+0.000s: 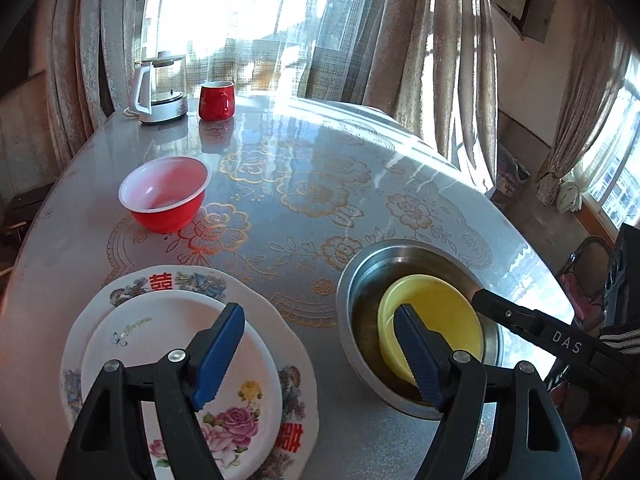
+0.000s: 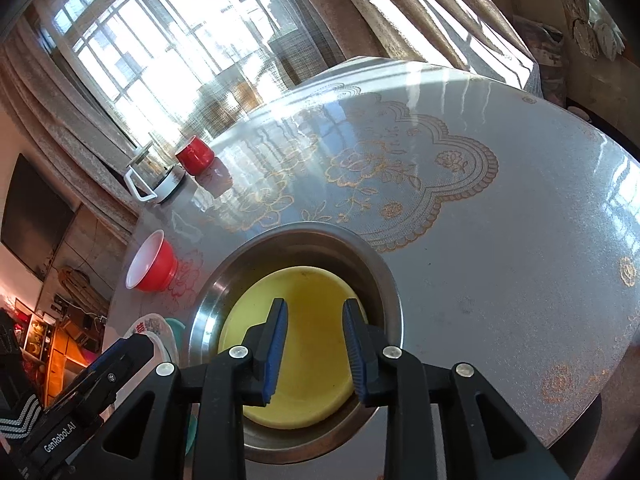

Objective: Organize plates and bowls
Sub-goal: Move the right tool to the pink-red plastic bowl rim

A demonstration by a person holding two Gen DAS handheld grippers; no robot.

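The tabletop [image 1: 360, 184] spreads wide under its flowered cover; near me sits a steel basin [image 2: 224, 276] with a yellow bowl [image 2: 308, 296] lying inside it; to its left a small flowered plate [image 1: 160, 332] rests on a bigger plate [image 1: 120, 288]; farther off stands a red bowl [image 1: 166, 196], alone; at the far edge a kettle [image 1: 160, 88] and a red mug [image 1: 216, 100]; my left tongs [image 1: 320, 356] gape wide, empty, above the plates; my right tongs [image 2: 314, 354] stand partly open over the yellow bowl, gripping nothing.

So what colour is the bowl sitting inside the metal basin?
Yellow bowl, seen best in the right wrist view.
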